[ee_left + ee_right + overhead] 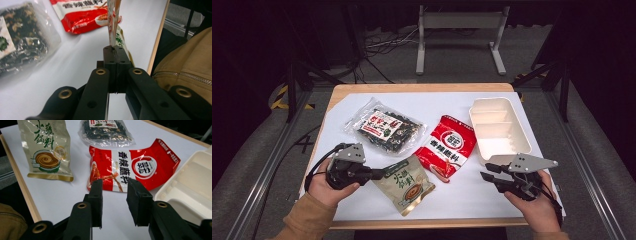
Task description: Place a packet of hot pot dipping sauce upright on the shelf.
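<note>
High view has the left tool (379,174) clamped on the tan pouch (404,187) at its left edge, near the bench's (362,89) front edge. Right gripper view shows the right tool (115,195) part open, holding nothing, hovering over bare bench between red packet (130,167) and white tray (195,182).

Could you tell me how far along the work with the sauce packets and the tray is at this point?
Early on. The divided tray holds nothing yet. In hand: the left gripper is shut on the edge of the beige packet. The right gripper, open, holds nothing. The red packet and the seaweed bag lie untouched.
</note>
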Available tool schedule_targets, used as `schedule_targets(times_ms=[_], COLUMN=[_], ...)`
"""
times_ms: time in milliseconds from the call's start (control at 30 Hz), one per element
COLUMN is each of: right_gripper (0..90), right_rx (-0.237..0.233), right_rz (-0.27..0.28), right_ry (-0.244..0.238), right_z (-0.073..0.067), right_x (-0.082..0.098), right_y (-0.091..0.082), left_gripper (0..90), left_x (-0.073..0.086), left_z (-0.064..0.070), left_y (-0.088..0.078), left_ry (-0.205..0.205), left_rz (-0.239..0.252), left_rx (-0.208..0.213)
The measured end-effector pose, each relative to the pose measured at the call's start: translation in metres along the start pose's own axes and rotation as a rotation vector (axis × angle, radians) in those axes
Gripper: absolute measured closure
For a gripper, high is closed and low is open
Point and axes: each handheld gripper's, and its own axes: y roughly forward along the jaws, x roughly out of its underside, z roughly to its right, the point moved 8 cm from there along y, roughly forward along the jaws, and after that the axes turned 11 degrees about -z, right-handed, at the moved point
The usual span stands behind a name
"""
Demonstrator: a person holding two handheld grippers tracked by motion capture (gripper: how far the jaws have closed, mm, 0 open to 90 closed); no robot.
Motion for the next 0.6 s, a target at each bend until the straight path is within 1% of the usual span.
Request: schedule_targets(times_ms=[33,100,133,200,267,333,433,533,567,600], right_gripper=[67.2,67.7,67.8,67.8,67.3,66.8,65.6,64.0,64.0,63.3], right_rx=[-0.002,-0.006,-0.008,-0.010,-0.011,-0.009,-0.022,-0.034,-0.034,-0.038], right_rz=[0.006,0.014,0.012,0.005,-0.002,-0.003,-0.004,-0.005,-0.005,-0.004], right_ry=[-0.005,-0.015,-0.017,-0.035,-0.047,-0.063,-0.083,-0.114,-0.114,-0.126], right_z=[0.000,-0.001,-0.001,-0.002,-0.004,-0.005,-0.009,-0.014,-0.014,-0.015], right_x=[-0.002,-0.007,-0.008,-0.012,-0.016,-0.020,-0.028,-0.036,-0.036,-0.039], right_y=[-0.001,-0.002,-0.002,-0.002,-0.001,0.000,0.002,0.006,0.006,0.007], left_gripper=[90.0,90.0,90.0,90.0,90.0,90.0,90.0,90.0,90.0,90.0], left_x=[-0.003,-0.007,-0.009,-0.014,-0.018,-0.021,-0.027,-0.033,-0.033,-0.036], left_z=[0.002,0.003,0.003,0.005,0.007,0.008,0.009,0.010,0.010,0.010], left_y=[-0.003,-0.007,-0.009,-0.012,-0.013,-0.014,-0.016,-0.018,-0.018,-0.019], left_ry=[0.008,0.037,0.052,0.078,0.091,0.102,0.120,0.137,0.137,0.142], left_rz=[0.002,-0.001,-0.009,-0.009,-0.015,-0.016,-0.017,-0.016,-0.016,-0.012], left_rx=[-0.007,-0.017,-0.027,-0.048,-0.064,-0.067,-0.075,-0.082,-0.082,-0.084])
